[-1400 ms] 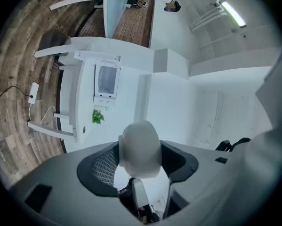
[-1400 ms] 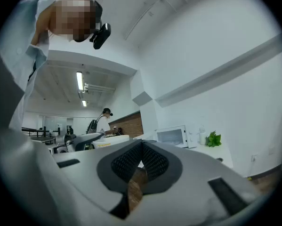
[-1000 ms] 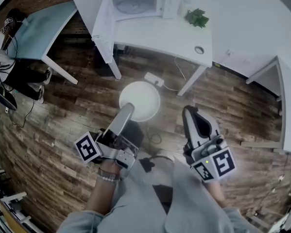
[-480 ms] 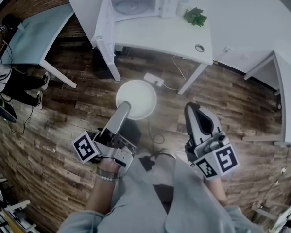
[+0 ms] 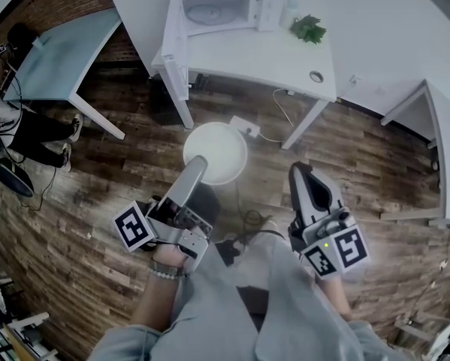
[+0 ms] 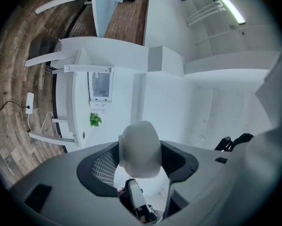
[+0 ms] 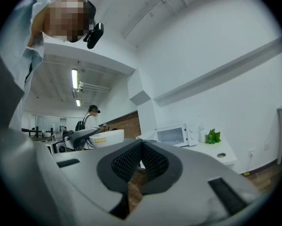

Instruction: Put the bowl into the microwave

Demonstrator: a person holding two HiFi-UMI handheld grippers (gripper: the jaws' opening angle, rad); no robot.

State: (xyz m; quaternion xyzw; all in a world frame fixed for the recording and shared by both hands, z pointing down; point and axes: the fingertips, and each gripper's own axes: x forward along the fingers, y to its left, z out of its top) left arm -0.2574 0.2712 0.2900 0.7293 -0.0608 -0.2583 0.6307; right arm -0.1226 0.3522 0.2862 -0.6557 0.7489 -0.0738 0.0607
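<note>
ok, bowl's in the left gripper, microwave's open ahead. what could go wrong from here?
1. The left gripper pinches the white round bowl at one edge only, with most of it overhanging, so it may tilt or slip.
2. The white microwave has its open door sticking out towards the approach, and the bowl could clip it.
3. A white power strip and its cables lie on the floor before the table, a likely trip hazard.
</note>
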